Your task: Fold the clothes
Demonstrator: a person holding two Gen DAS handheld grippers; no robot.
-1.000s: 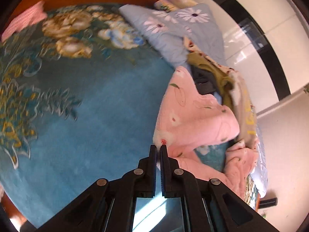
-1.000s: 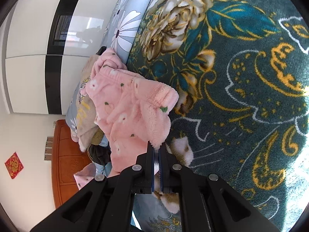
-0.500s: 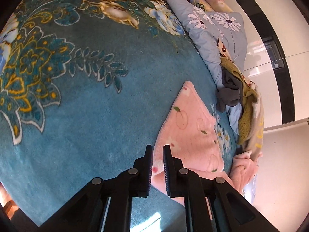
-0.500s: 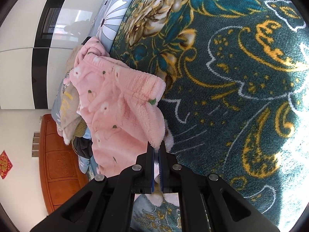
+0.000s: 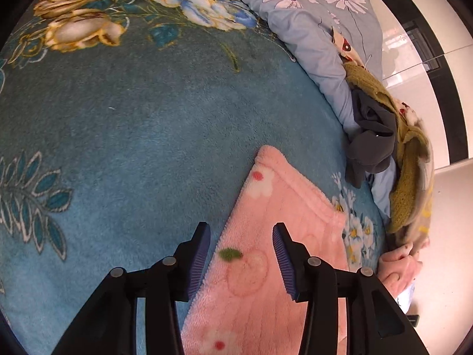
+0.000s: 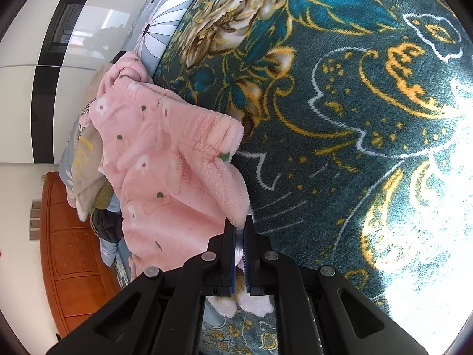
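Observation:
A pink fleece garment printed with small fruit and flowers lies flat on the blue floral blanket in the left wrist view. My left gripper hovers over its near edge; its jaws are opening and the pads do not press the cloth. In the right wrist view the same pink garment is bunched and lifted, with a ribbed cuff folded over. My right gripper is shut on an edge of it, and fleece hangs out below the fingers.
A pile of other clothes lies along the bed's edge: an olive knitted piece, a dark grey one and a pale blue daisy-print quilt. A wooden headboard and white wardrobe doors stand beyond the bed.
My left gripper came down over the bed and its jaws parted, letting the pink cloth lie flat. The right gripper kept its hold and tilted a little.

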